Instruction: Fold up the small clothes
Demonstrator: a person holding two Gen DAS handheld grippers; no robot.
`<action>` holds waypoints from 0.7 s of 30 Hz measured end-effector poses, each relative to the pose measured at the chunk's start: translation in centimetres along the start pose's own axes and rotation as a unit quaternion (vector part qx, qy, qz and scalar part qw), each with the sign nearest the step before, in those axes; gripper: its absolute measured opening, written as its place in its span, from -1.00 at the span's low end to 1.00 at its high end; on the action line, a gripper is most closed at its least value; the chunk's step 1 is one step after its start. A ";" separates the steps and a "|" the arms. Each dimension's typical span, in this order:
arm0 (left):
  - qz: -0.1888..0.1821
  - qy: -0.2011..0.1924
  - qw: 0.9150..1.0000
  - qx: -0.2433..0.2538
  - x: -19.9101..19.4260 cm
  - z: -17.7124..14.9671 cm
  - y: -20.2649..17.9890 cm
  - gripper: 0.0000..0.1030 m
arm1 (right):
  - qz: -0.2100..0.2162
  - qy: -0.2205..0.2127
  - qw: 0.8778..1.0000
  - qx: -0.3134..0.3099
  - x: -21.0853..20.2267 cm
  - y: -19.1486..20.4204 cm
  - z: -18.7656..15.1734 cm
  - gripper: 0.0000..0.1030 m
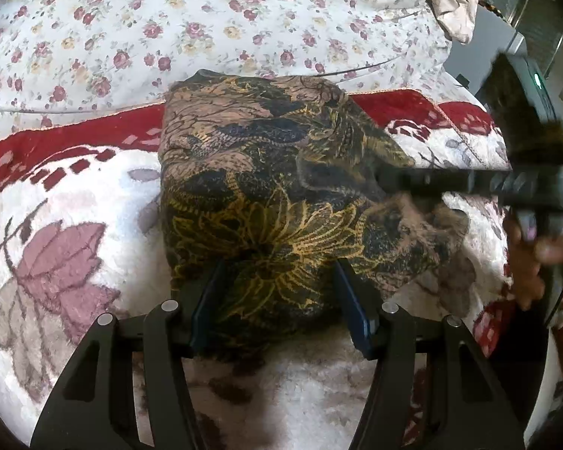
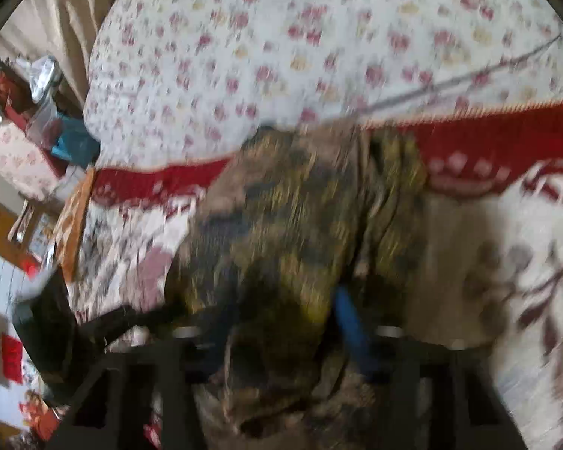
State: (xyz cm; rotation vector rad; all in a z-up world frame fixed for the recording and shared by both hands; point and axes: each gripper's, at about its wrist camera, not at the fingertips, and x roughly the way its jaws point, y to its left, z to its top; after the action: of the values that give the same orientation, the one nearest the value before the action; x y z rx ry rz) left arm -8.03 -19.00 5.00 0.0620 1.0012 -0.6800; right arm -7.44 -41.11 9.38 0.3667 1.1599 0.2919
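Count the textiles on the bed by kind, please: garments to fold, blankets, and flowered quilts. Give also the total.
Garments to fold: 1, the dark batik cloth
Blankets: 1, the red and white blanket
Flowered quilts: 1, the white rose-print quilt
Total: 3

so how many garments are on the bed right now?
1. A dark patterned cloth lies bunched mid-blanket; the left gripper straddles its near edge, the right gripper pinches its right side. Others could be out of frame.
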 end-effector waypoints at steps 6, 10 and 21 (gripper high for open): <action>-0.001 -0.016 1.000 -0.004 -2.1 -0.3 0.1 0.14 | -0.066 -0.035 0.997 -0.033 -2.0 -1.3 -2.9 -0.94; 0.003 -0.012 0.999 -0.048 -2.0 0.3 1.5 0.14 | -0.032 -0.046 0.998 0.014 -2.4 -2.4 -3.1 -0.94; 0.037 -0.020 0.997 -0.060 -1.6 0.9 2.0 0.14 | -0.039 -0.054 0.997 -0.045 -3.1 2.3 -4.2 -0.22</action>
State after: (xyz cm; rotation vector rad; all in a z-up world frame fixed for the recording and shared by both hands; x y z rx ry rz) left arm -6.88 -16.92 6.28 -0.0195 0.9950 -0.5512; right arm -12.62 -39.71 11.47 0.2539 1.0486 0.2529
